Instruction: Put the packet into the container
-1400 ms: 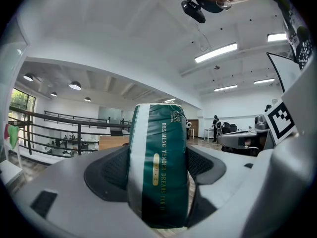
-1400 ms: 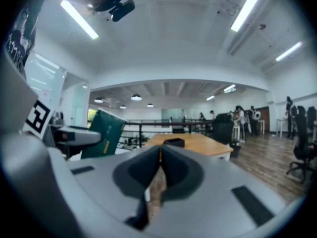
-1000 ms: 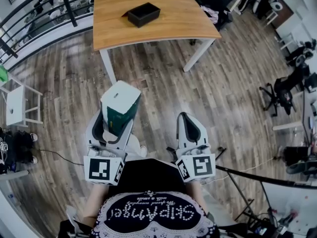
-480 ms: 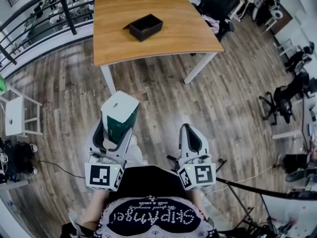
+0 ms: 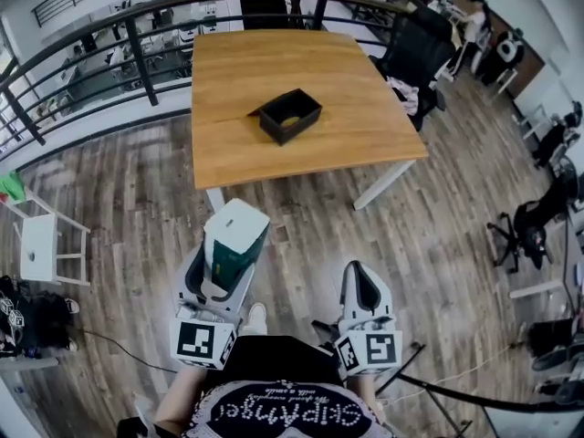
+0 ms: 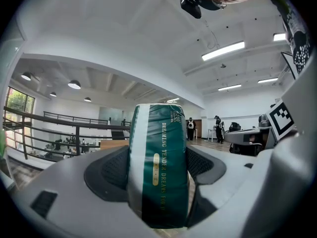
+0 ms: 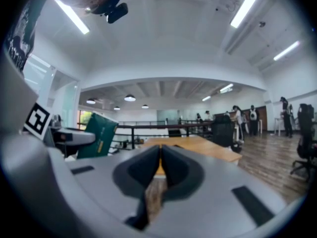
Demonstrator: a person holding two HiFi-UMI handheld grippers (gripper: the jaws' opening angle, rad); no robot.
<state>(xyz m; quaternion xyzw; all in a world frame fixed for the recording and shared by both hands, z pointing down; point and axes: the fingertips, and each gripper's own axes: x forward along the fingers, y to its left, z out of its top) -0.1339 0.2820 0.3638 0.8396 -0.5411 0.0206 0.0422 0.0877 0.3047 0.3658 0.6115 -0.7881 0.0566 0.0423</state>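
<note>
A green and white packet (image 5: 233,245) stands upright between the jaws of my left gripper (image 5: 222,265), which is shut on it; the left gripper view shows the packet (image 6: 159,162) pinched between both black pads. My right gripper (image 5: 364,290) is shut with nothing in it, its jaws touching in the right gripper view (image 7: 161,165), where the packet (image 7: 99,135) shows at the left. A black open container (image 5: 290,115) sits on the wooden table (image 5: 347,144) ahead, well beyond both grippers. Something pale lies inside it.
A black railing (image 5: 137,57) runs behind and to the left of the table. A white stool (image 5: 41,249) stands at the left. Office chairs (image 5: 534,226) and people are at the right. Wood floor (image 5: 301,235) lies between me and the table.
The table and container have come closer and lower in the head view. Both grippers have kept their hold and pose.
</note>
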